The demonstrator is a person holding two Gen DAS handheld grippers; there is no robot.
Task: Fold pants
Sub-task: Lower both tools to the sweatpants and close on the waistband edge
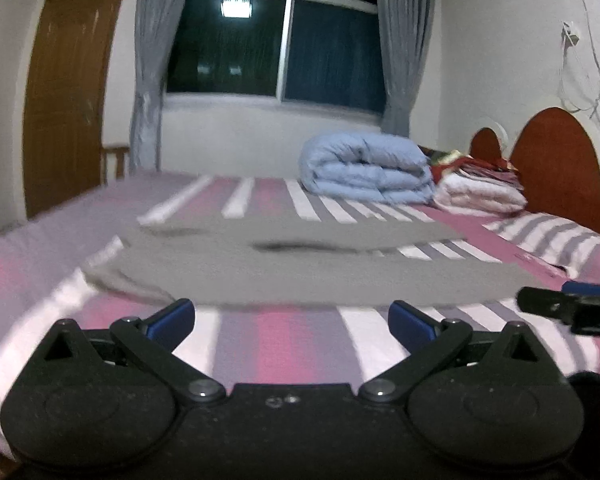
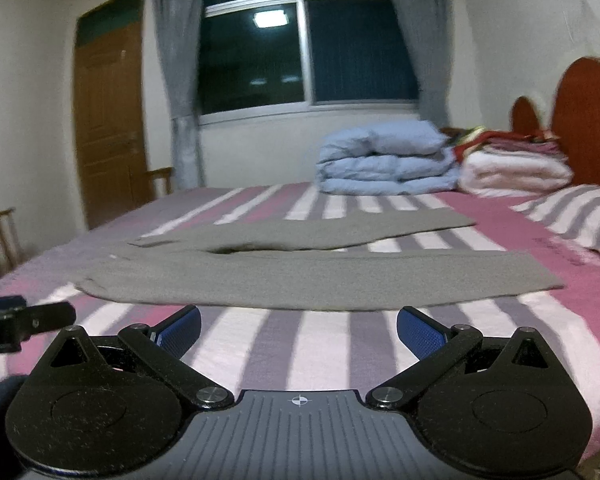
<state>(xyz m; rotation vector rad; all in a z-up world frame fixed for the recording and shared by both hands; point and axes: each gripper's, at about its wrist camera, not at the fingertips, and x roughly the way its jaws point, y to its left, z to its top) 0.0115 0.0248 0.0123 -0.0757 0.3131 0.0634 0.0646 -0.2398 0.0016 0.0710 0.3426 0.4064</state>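
Grey pants (image 1: 300, 268) lie spread flat on the striped bed, both legs running to the right, waist at the left; they also show in the right wrist view (image 2: 300, 268). My left gripper (image 1: 292, 314) is open and empty, just short of the near leg's front edge. My right gripper (image 2: 298, 320) is open and empty, also just short of that edge. The right gripper's tip shows at the right edge of the left wrist view (image 1: 572, 306), and the left gripper's tip shows at the left edge of the right wrist view (image 2: 24, 316).
The bed sheet (image 2: 284, 360) has pink, white and grey stripes. A folded blue duvet (image 1: 368, 168) and a stack of blankets (image 1: 480, 190) sit at the far side. A striped pillow (image 1: 556, 240) and a red headboard (image 1: 556, 160) are at the right.
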